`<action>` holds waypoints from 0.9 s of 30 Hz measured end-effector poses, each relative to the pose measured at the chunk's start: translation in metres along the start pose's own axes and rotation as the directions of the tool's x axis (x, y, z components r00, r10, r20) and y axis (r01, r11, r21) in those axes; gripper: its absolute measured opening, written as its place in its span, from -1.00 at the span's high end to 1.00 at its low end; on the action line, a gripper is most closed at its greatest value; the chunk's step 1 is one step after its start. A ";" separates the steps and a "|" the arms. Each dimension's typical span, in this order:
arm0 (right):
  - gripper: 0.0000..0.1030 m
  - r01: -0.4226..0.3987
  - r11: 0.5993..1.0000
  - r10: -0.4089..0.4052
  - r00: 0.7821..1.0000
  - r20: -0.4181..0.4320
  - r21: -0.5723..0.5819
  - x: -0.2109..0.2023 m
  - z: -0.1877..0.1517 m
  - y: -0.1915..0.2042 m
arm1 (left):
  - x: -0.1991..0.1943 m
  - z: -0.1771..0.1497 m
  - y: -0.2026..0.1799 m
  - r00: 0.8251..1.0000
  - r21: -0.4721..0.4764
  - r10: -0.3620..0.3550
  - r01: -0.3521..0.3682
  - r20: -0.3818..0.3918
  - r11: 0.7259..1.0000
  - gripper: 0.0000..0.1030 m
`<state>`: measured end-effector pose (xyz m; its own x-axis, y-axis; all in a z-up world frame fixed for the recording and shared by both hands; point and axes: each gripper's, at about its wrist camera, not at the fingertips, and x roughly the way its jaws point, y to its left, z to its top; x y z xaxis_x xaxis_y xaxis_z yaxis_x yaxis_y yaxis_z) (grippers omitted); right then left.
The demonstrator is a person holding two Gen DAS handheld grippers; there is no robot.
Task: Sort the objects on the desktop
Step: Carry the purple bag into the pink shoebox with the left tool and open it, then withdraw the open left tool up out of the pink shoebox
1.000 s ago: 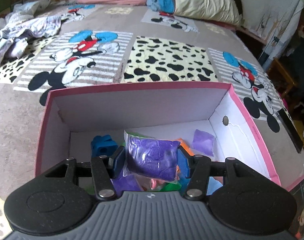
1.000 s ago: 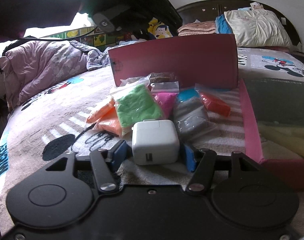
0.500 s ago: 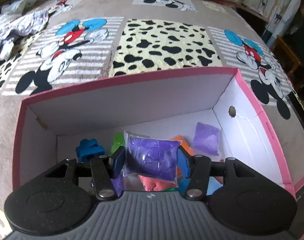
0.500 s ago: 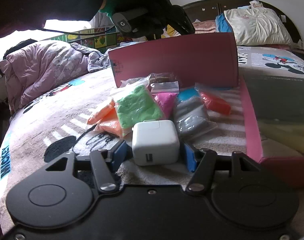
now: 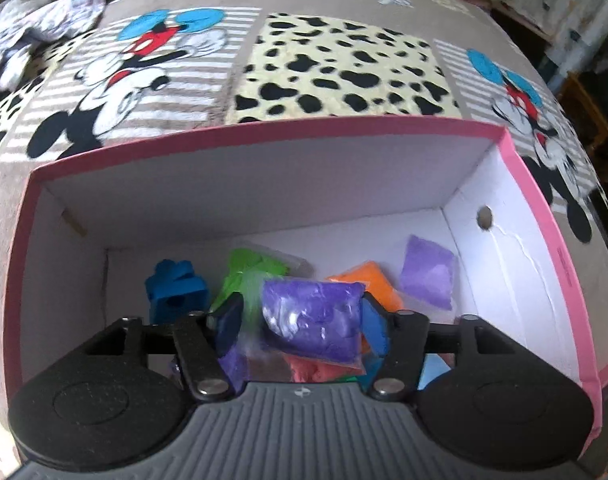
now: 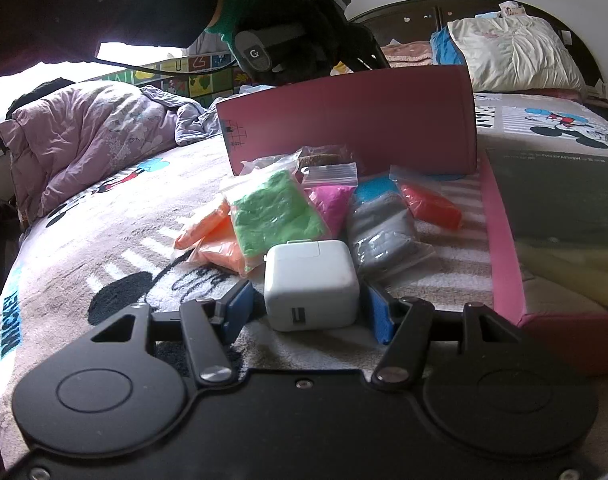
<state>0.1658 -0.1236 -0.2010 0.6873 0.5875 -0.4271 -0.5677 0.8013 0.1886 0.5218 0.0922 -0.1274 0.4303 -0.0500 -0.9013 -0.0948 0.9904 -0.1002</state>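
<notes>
The left gripper (image 5: 299, 322) hangs inside the pink cardboard box (image 5: 540, 208), its blue pads spread wider than half a second ago; the bag of dark purple clay (image 5: 314, 322) between them now touches only the right pad and has tilted, a gap showing at the left pad, so the hold looks freshly let go or nearly so. A second ago the same bag was pinched square between both pads and the gripper stood higher above the box; it has since dropped well below the rim. Beneath the purple bag, on the box floor, lie a blue plastic block (image 5: 175, 294), a green bag (image 5: 249, 270), an orange bag (image 5: 366, 280), a pale purple bag (image 5: 428, 272) and a red bag (image 5: 318, 370); my reading is that the purple bag is being delivered into this box and will settle on that pile.

The right gripper (image 6: 306, 306) rests low on the bed blanket (image 6: 115, 236), jaws wide and gripping nothing; the white USB charger (image 6: 310, 284) stands between its pads with clearance on both sides, unchanged over the last second. Beyond the charger lie more clay bags outside the box: green (image 6: 273, 212), orange (image 6: 209, 236), pink (image 6: 332, 202), grey (image 6: 384, 234) and red (image 6: 430, 206); so sorting is evidently partway through.
</notes>
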 end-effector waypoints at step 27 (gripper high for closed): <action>-0.16 0.014 1.000 -0.014 1.000 -0.007 -0.017 0.001 0.001 0.002 | -0.091 -0.056 -0.023 0.976 0.088 0.012 -0.031 0.217 0.996 -0.32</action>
<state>0.1660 -0.1215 -0.2003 0.6922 0.5754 -0.4356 -0.5657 0.8074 0.1677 0.4347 0.0663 -0.0671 0.6138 -0.0094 -0.7894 -0.0293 0.9990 -0.0346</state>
